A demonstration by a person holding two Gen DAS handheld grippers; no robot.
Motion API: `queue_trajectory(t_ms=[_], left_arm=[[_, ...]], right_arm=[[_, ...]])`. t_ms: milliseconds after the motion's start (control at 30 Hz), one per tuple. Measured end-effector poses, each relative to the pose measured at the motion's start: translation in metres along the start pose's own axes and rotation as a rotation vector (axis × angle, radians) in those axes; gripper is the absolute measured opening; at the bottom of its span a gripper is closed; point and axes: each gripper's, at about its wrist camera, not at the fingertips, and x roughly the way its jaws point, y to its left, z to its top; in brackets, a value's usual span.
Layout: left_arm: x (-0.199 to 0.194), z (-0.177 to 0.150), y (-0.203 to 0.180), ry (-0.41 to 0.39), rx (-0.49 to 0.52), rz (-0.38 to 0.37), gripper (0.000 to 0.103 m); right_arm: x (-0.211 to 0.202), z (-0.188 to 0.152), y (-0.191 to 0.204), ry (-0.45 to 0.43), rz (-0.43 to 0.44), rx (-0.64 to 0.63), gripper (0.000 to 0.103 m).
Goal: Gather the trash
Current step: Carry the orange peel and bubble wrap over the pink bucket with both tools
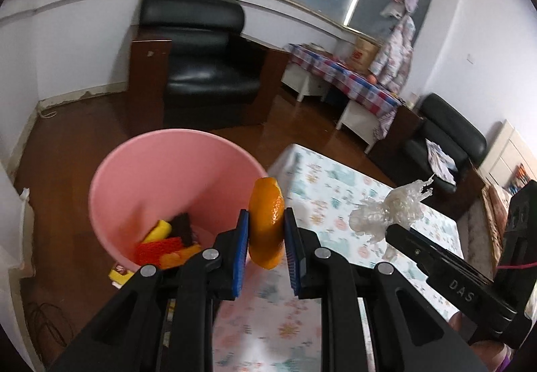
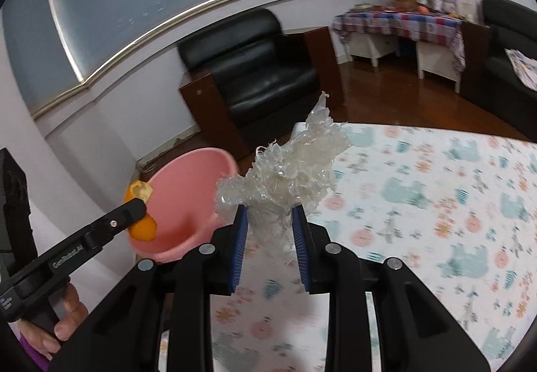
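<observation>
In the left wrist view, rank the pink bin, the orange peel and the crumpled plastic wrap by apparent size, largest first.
1. pink bin, by far the largest.
2. orange peel and crumpled plastic wrap look about alike; both are held close to the camera, so I won't rank them.

Bin mouth: the pink bin [image 1: 174, 177] stands open, its upper part free above the trash heaped at its bottom [image 1: 167, 239].
Bin rim, table side: the orange peel [image 1: 266, 224] clamped in the left gripper [image 1: 266, 237] hangs just beside it.
Table edge by the bin: the patterned tablecloth [image 2: 436, 197] is bare.
Behind the bin: a black armchair [image 1: 201, 59] stands well apart on the wood floor.
</observation>
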Motion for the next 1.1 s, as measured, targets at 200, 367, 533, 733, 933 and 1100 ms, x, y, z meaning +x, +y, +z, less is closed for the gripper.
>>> queue_trajectory(t_ms=[200, 367, 533, 733, 933, 1100], left_arm=[[-0.003, 0.003, 0.035, -0.003, -0.048, 0.039, 0.019], [-0.003, 0.002, 0.056, 0.002, -0.073, 0.061, 0.019], [0.000, 0.000, 0.071, 0.010, -0.090, 0.077, 0.019], [0.007, -0.002, 0.089, 0.023, -0.113, 0.089, 0.019], [0.016, -0.004, 0.098, 0.039, -0.126, 0.096, 0.019], [0.026, -0.002, 0.102, 0.049, -0.133, 0.100, 0.020]], right_arm=[[0.017, 0.006, 0.038, 0.018, 0.057, -0.075, 0.027], [0.031, 0.008, 0.063, 0.041, 0.089, -0.131, 0.028], [0.050, 0.006, 0.080, 0.078, 0.100, -0.181, 0.028], [0.072, 0.002, 0.099, 0.115, 0.095, -0.222, 0.028], [0.090, -0.005, 0.105, 0.152, 0.083, -0.238, 0.028], [0.099, -0.010, 0.109, 0.171, 0.075, -0.245, 0.028]])
